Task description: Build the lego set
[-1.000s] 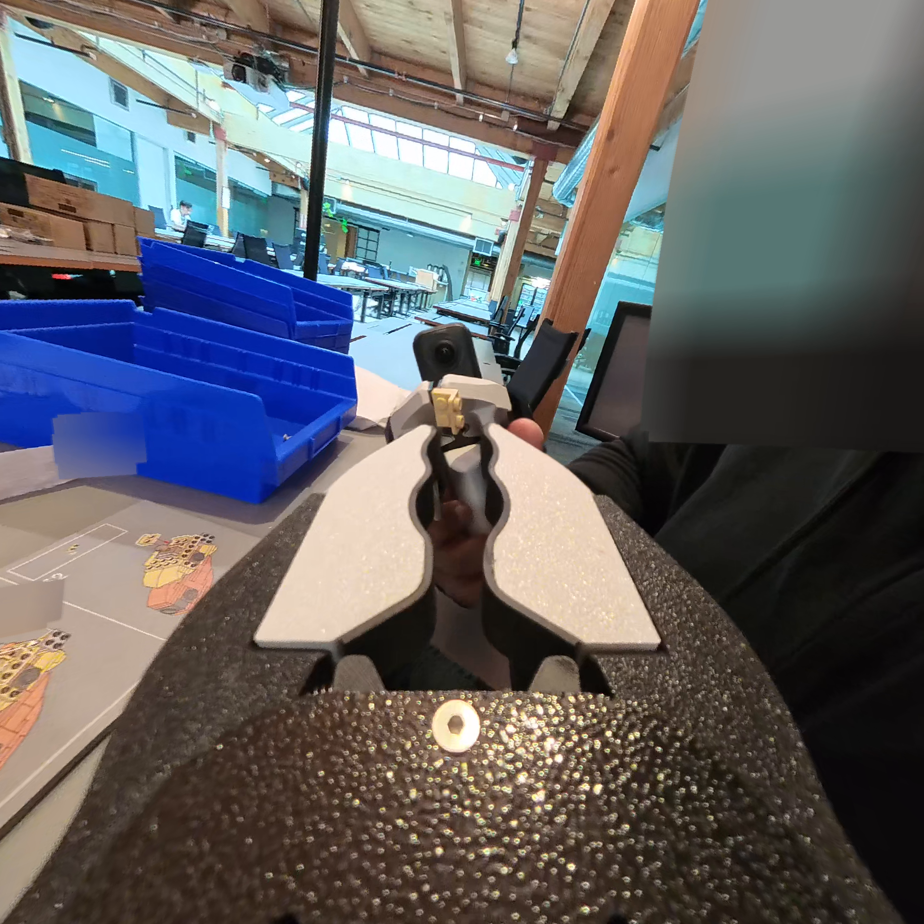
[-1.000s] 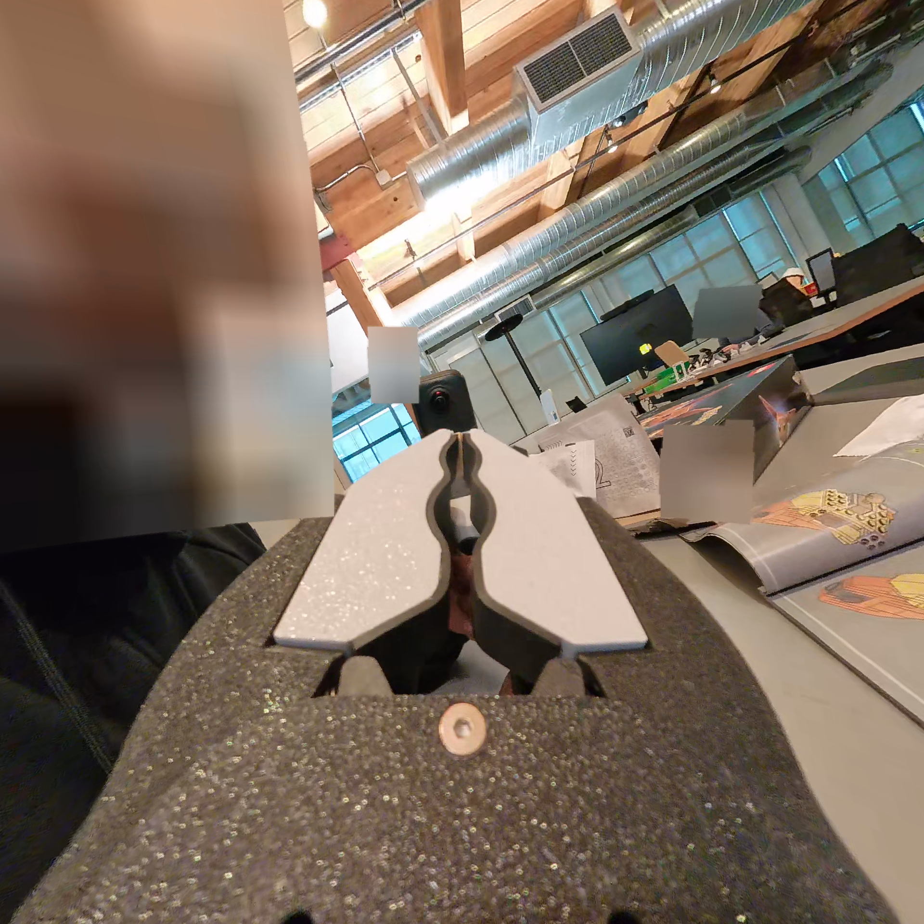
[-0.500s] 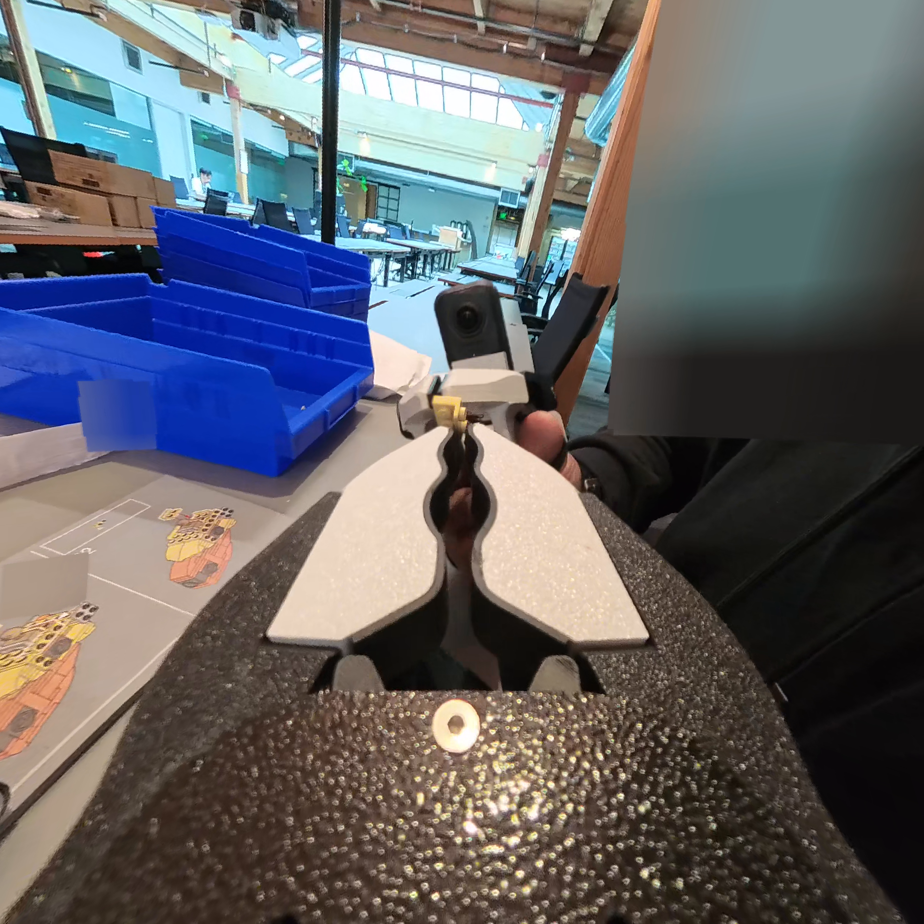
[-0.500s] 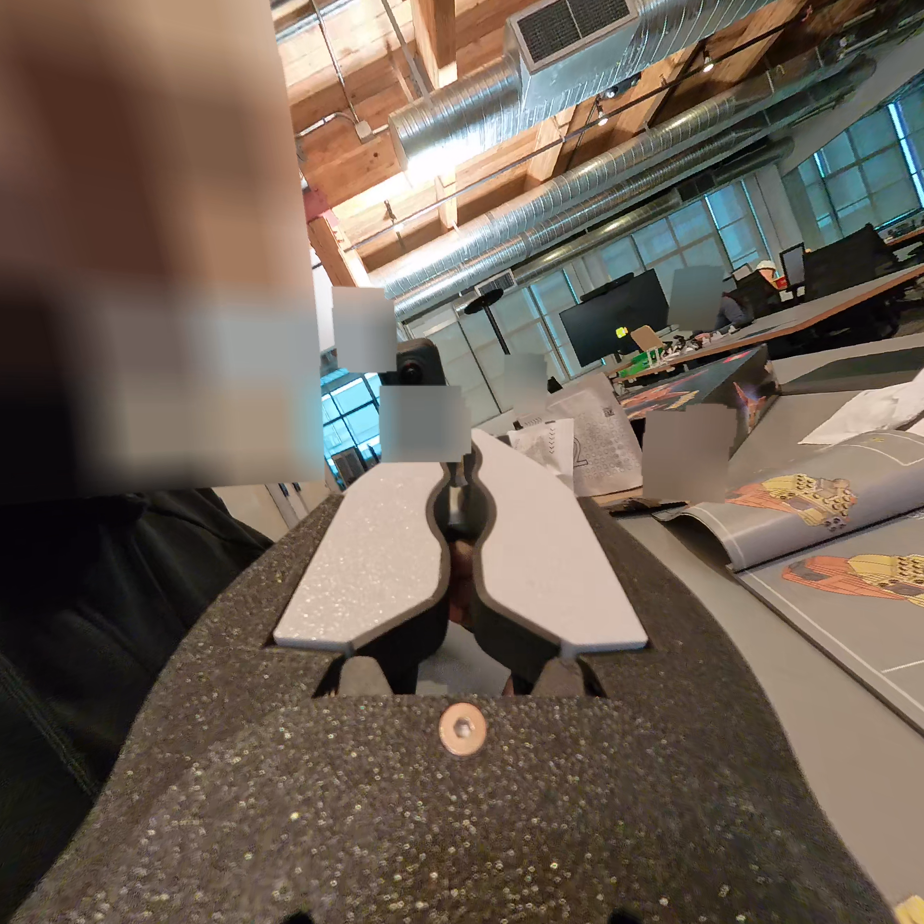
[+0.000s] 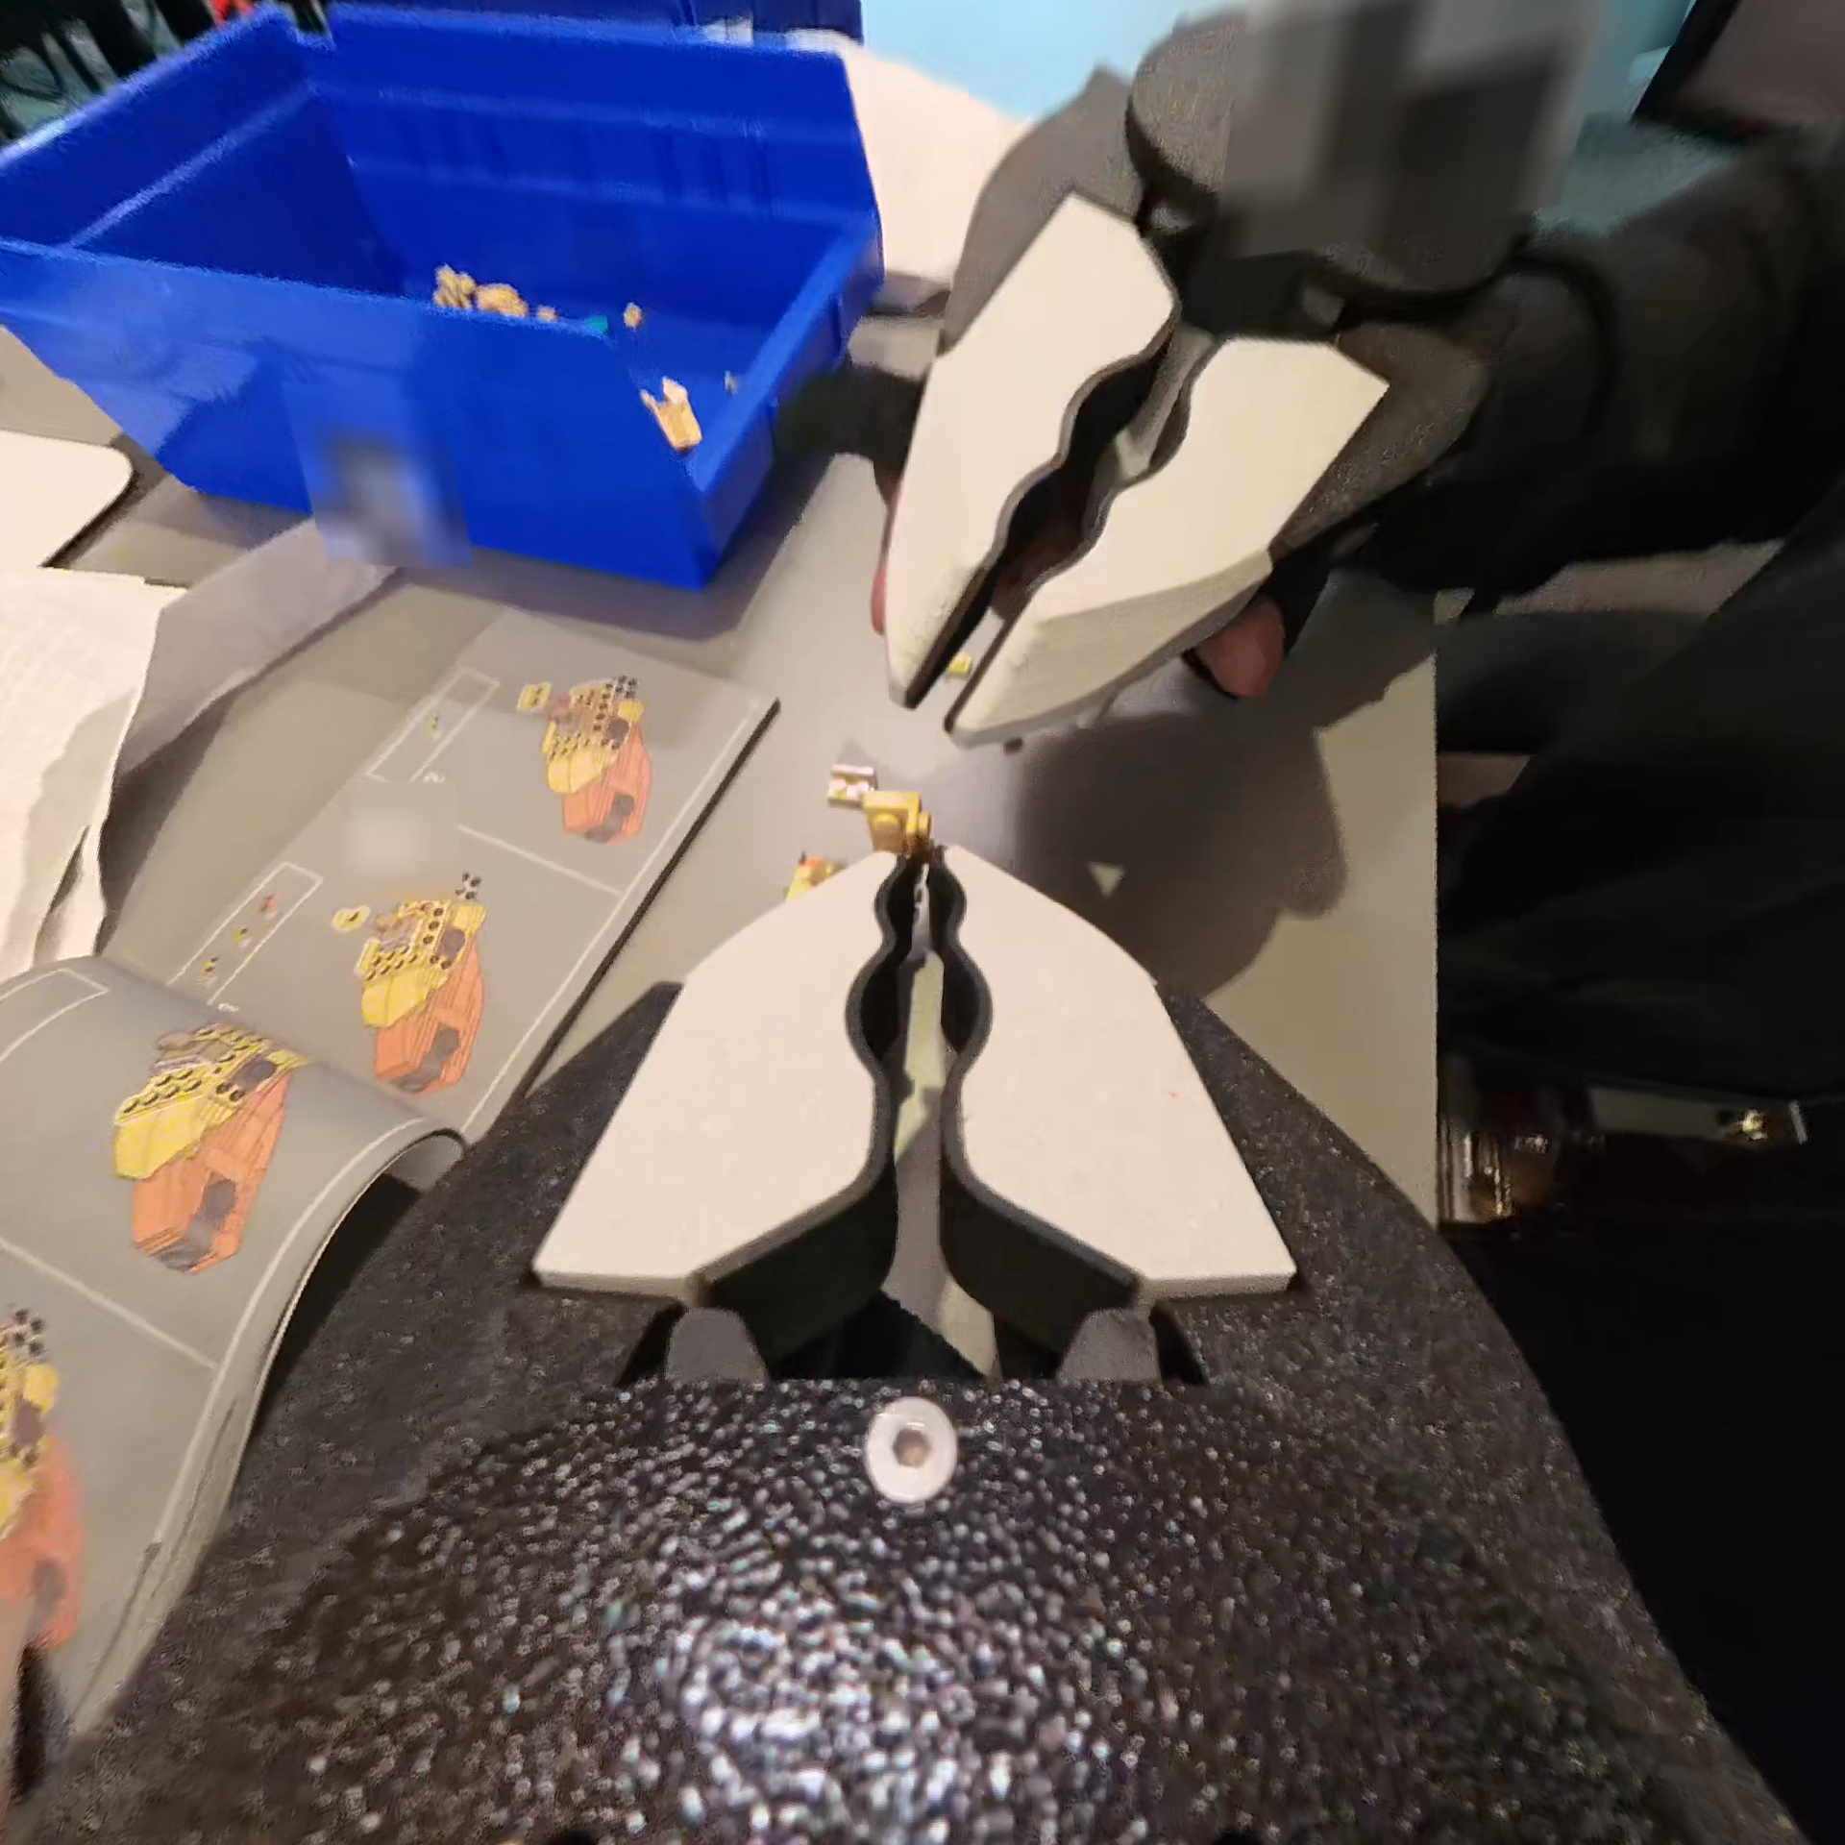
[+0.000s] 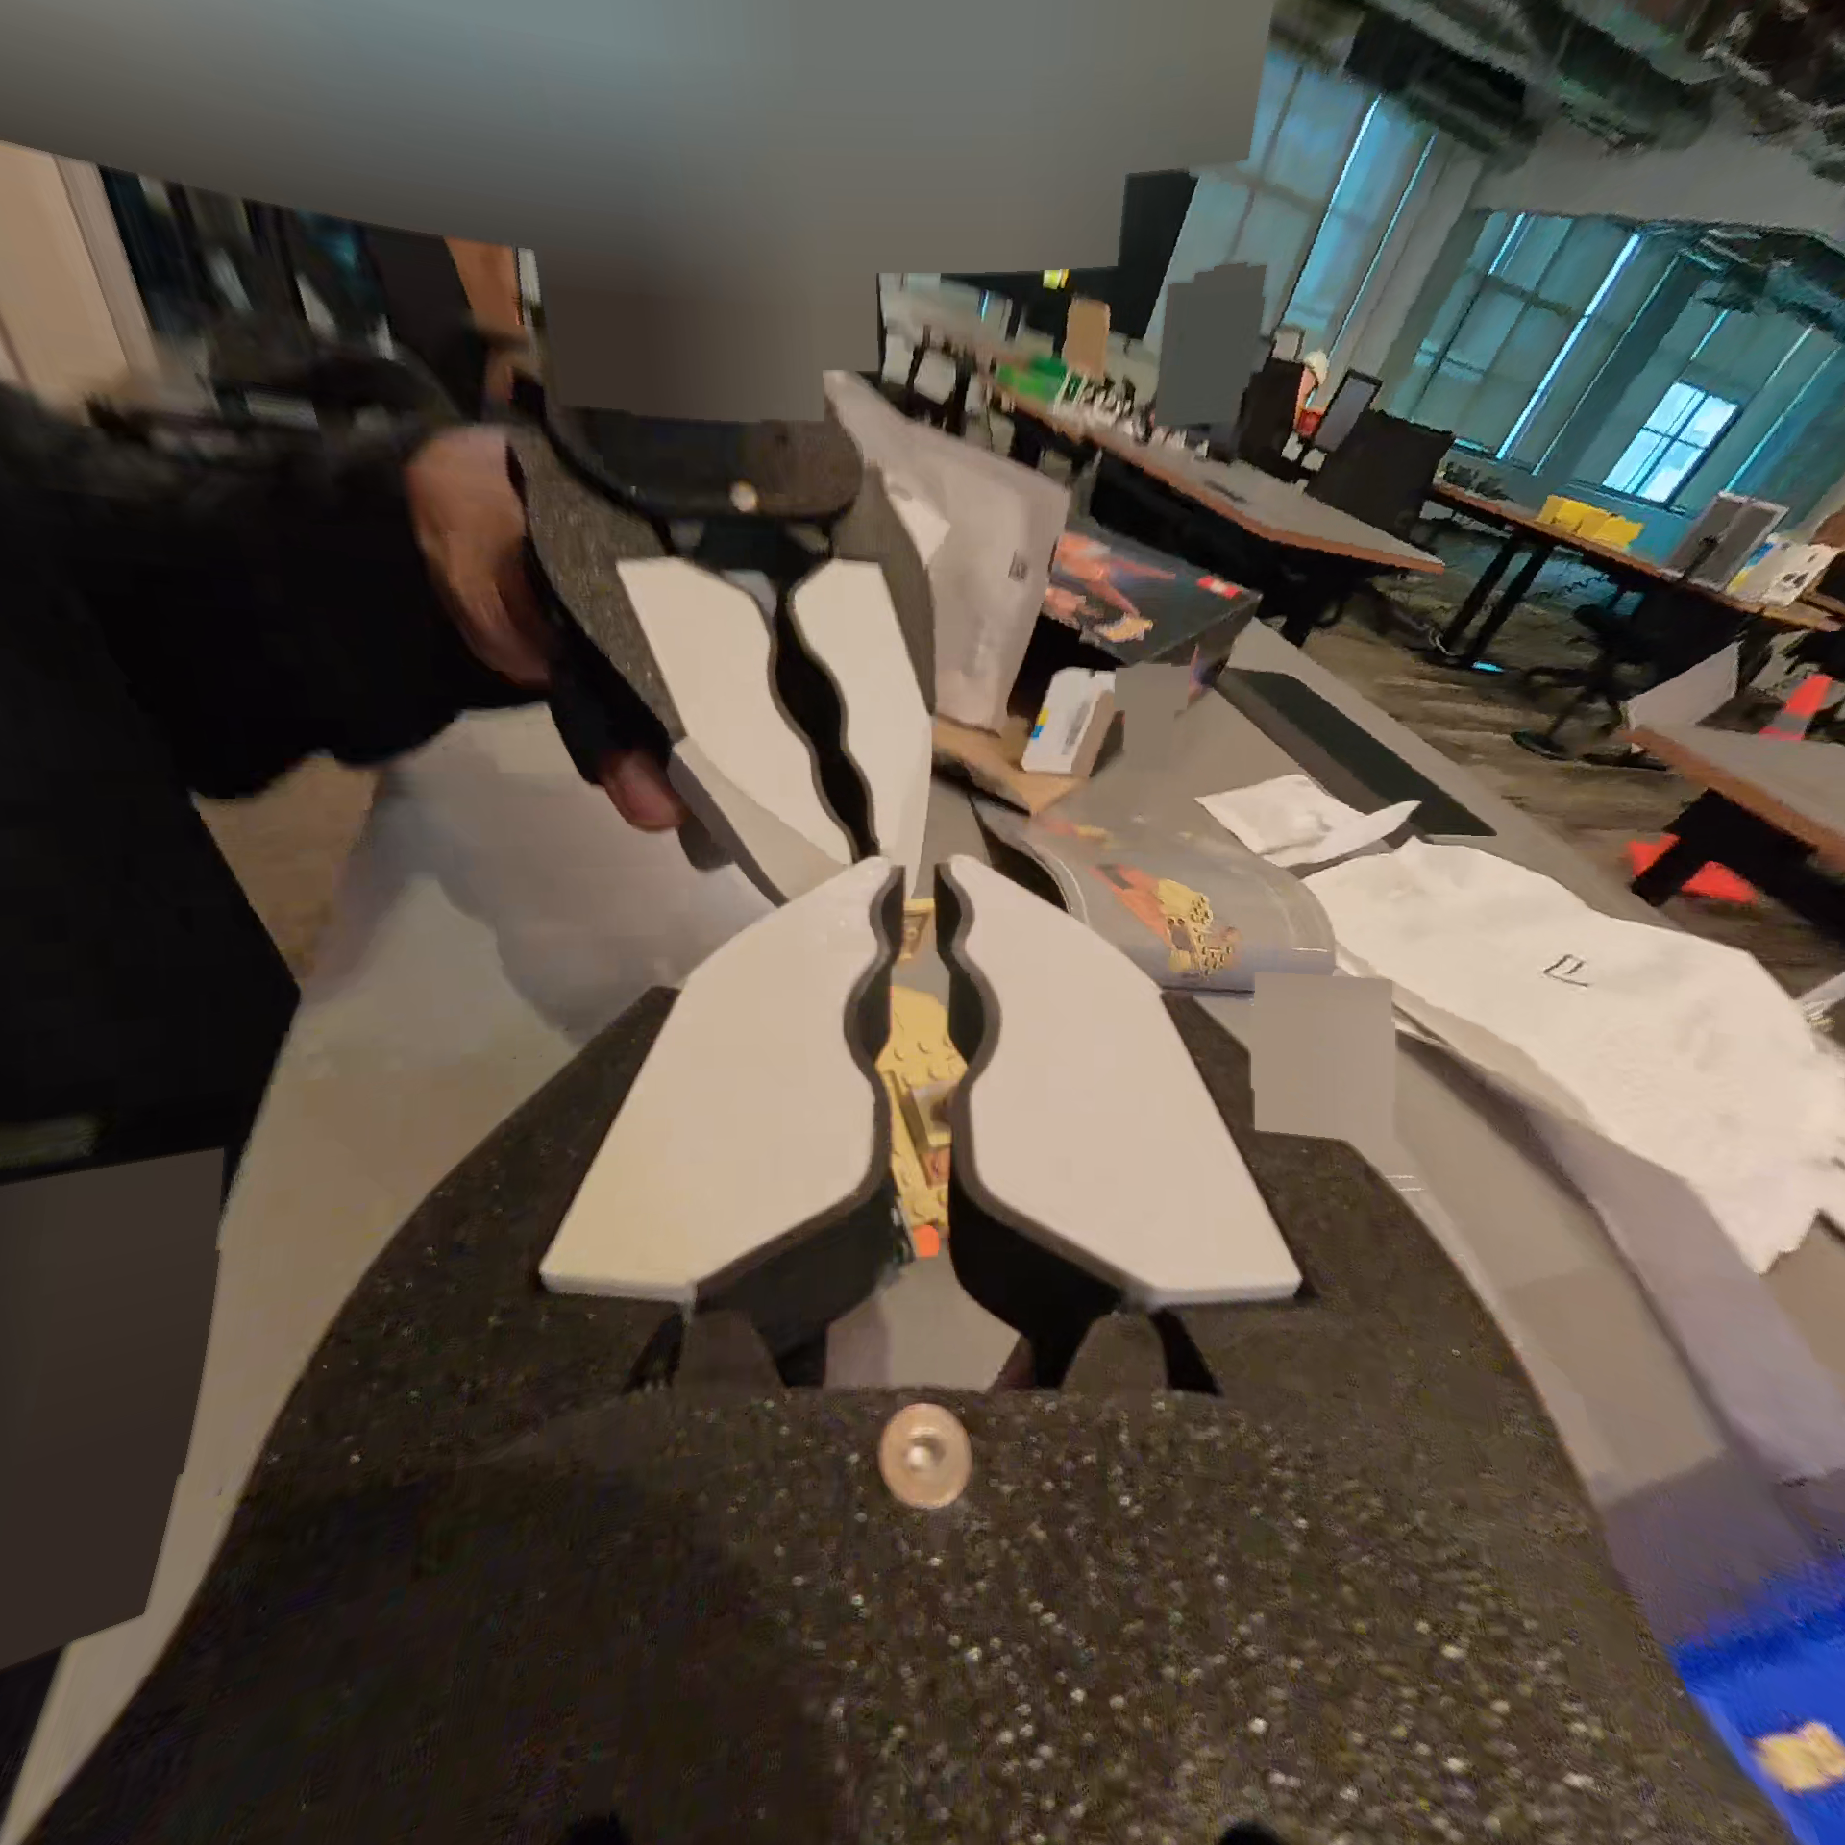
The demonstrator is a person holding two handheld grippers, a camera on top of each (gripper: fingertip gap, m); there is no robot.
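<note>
Two claws: left claw (image 5: 914, 867) pinches one yellow piece (image 5: 896, 821).

Blue bin (image 5: 519, 300) beyond bare tabletop (image 5: 1148, 799)

An open-plan office or lab: long desks (image 6: 1288, 509), tall windows (image 6: 1557, 300), blue parts bin (image 5: 559, 329).

The left wrist view is looking down along its own claw (image 5: 914, 869) at the table (image 5: 799, 639), close above it. The right wrist view is facing the opposite way, tilted lower. Both are sharing the instruction booklet (image 5: 419, 899), and each is showing the other's claw in its upper half.
</note>
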